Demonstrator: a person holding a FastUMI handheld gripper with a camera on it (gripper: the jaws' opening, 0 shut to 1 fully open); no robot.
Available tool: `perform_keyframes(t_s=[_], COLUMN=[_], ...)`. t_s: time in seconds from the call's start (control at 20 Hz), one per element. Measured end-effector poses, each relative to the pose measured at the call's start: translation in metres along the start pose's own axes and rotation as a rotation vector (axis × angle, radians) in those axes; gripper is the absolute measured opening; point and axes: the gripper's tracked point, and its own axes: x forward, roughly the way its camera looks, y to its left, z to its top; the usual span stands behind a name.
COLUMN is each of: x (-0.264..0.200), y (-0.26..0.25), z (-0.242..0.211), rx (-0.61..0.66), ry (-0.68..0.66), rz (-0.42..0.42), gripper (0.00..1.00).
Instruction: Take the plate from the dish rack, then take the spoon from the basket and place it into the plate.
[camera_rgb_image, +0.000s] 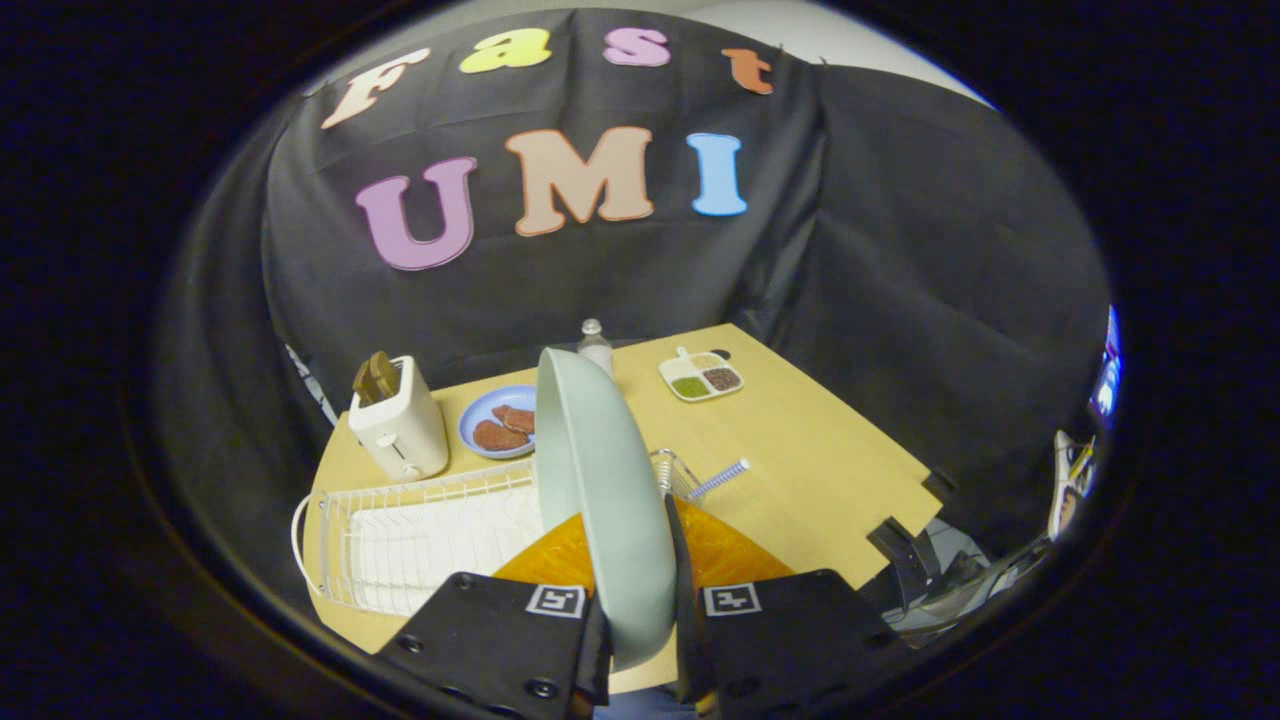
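I have the gripper (640, 640) clamped on the pale green plate (600, 500), one finger pressing each face near its lower edge, so the plate stands on edge between them and rises up ahead of me, tilted a little. Behind its lower part I see something orange (725, 550) that I cannot identify. Just beyond my fingers, to one side of the plate, sits the white wire dish rack (420, 535) on the wooden table (830, 470). On the plate's other side is a small wire basket (672, 470), with the spoon (717, 480) poking out of it at a slant, its ridged handle pointing away from the plate. Farther back, past the rack, I see a white toaster (400, 420) with bread in its slot, and next to it a blue dish (497, 420) holding brown pieces. Beyond those stand a small clear bottle (594, 345) and a divided tray (701, 375) with green and brown fillings, near the table's far edge.
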Motion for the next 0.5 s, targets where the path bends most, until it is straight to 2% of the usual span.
perform_keyframes(t_s=[0.3, 0.5], x=[0.008, 0.031], y=[-0.087, -0.104], z=[-0.068, -0.112], rx=[0.160, 0.232], ry=[0.124, 0.235], rz=[-0.104, -0.068], gripper=[0.29, 0.29])
